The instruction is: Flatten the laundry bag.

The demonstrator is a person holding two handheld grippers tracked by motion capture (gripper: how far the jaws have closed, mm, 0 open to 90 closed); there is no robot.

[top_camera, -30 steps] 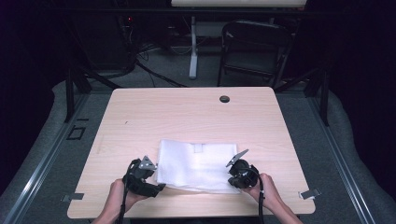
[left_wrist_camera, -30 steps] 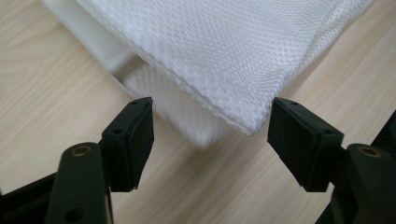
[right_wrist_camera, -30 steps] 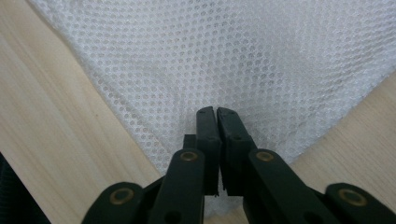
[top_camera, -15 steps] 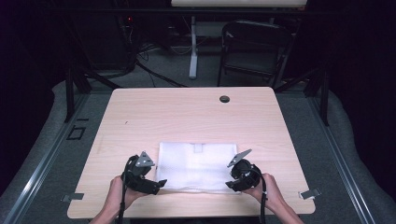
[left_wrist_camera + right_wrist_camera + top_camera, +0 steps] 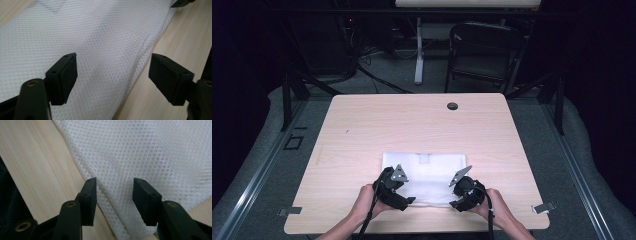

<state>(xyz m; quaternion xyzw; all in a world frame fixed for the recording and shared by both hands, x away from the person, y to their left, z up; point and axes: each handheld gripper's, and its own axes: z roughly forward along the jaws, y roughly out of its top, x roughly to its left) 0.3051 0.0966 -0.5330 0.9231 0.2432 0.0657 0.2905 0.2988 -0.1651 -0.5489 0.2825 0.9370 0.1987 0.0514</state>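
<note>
The white mesh fabric sheet (image 5: 426,176) is lying flat on the light wooden table (image 5: 362,130), toward its near edge. I am holding my black left gripper (image 5: 408,200) over the sheet's near left corner and my black right gripper (image 5: 456,202) over its near right corner. A small round black grommet (image 5: 452,106) is sitting in the table near the far edge, well apart from the sheet.
</note>
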